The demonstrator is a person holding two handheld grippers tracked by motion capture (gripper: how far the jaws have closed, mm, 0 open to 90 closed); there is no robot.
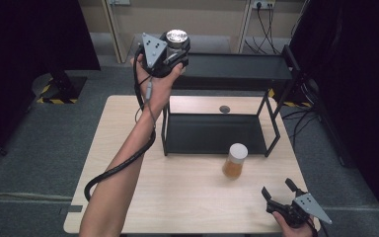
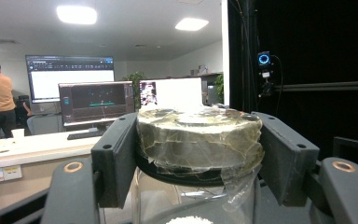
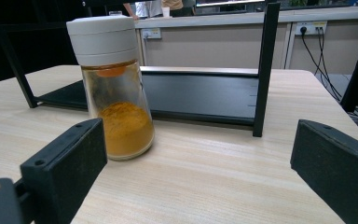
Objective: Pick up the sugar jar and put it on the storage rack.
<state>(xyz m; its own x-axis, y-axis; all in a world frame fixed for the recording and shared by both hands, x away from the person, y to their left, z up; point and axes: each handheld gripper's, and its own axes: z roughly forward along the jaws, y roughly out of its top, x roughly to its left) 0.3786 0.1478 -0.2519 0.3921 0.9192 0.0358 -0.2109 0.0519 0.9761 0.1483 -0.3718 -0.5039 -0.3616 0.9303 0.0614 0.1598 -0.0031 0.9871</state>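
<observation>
Where the lower right corner of the high view is reached, the right gripper (image 1: 278, 189) is seen resting low over the table (image 1: 192, 207), held from below by a hand, its jaws spread apart with nothing between them. In the right gripper view, the two black jaws are shown wide at the bottom edges, and the spice jar (image 3: 114, 88) with orange powder and a white cap is seen upright on the wood, left of centre, just in front of the black rack (image 3: 200, 95). Farther up, at the upper centre of the high view, the left gripper (image 1: 170, 49) is held high on a raised, outstretched forearm above the rack's top shelf. Its jaws are clamped on the glass jar (image 2: 198, 140) at its foil-wrapped lid, white grains being visible inside below.
</observation>
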